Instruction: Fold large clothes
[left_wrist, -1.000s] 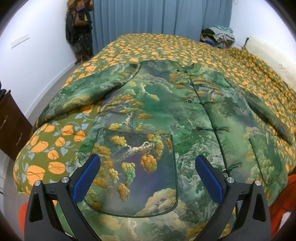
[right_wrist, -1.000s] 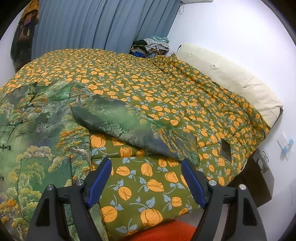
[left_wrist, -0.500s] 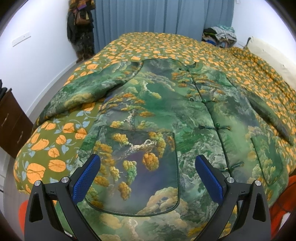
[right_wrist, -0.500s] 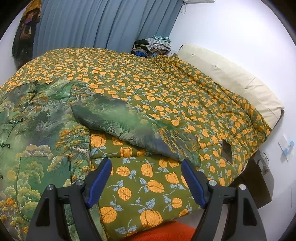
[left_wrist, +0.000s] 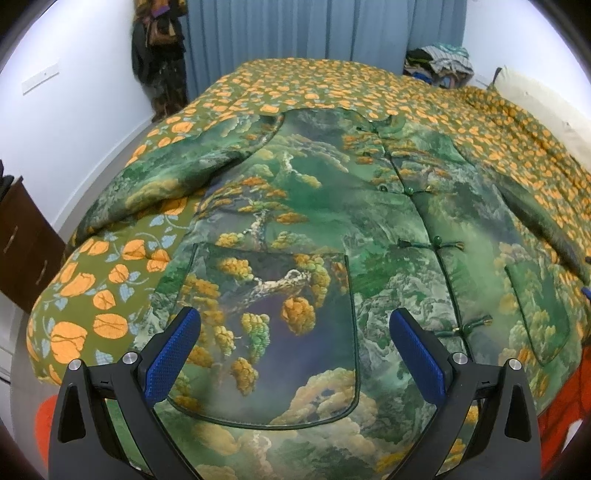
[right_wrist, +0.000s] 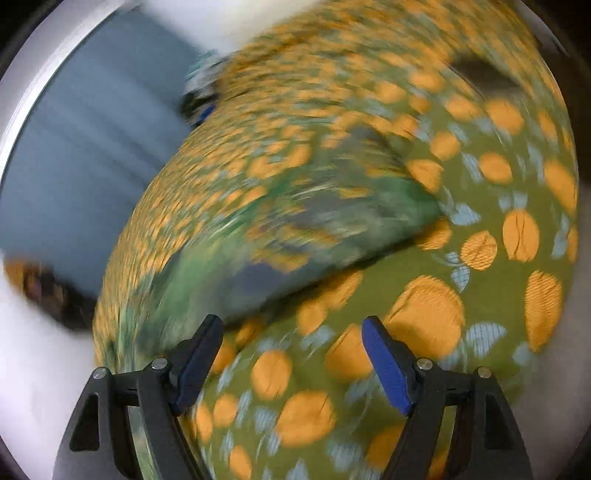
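A large green jacket (left_wrist: 332, 229) printed with trees, clouds and mountains lies flat and face up on a bed, its front fastened by a row of knotted buttons (left_wrist: 436, 242) running down the middle. A big patch pocket (left_wrist: 269, 332) with a dark piped edge sits on the near side of the jacket, and a second pocket (left_wrist: 535, 306) sits further right. One sleeve (left_wrist: 177, 177) stretches out to the left and ends close to the left edge of the bed; the other sleeve (right_wrist: 295, 221) angles away to the right and shows only as a blur in the right wrist view. The jacket's hem hangs over the near edge of the bed. Beneath it a green quilt (left_wrist: 369, 85) patterned with orange fruit covers the whole bed, with wide bare quilt beyond the collar and to the right. The left gripper (left_wrist: 295, 343) hovers above the big pocket, its blue-padded jaws spread wide with nothing between them. The right gripper (right_wrist: 291, 354) is over bare quilt just beside the right sleeve's cuff, jaws also spread wide and empty; its view is tilted and smeared by motion. Around the bed are a blue curtain (left_wrist: 325, 29), white walls, a dark cabinet (left_wrist: 26, 240) at left and a heap of clothes (left_wrist: 439, 62) in the far corner.
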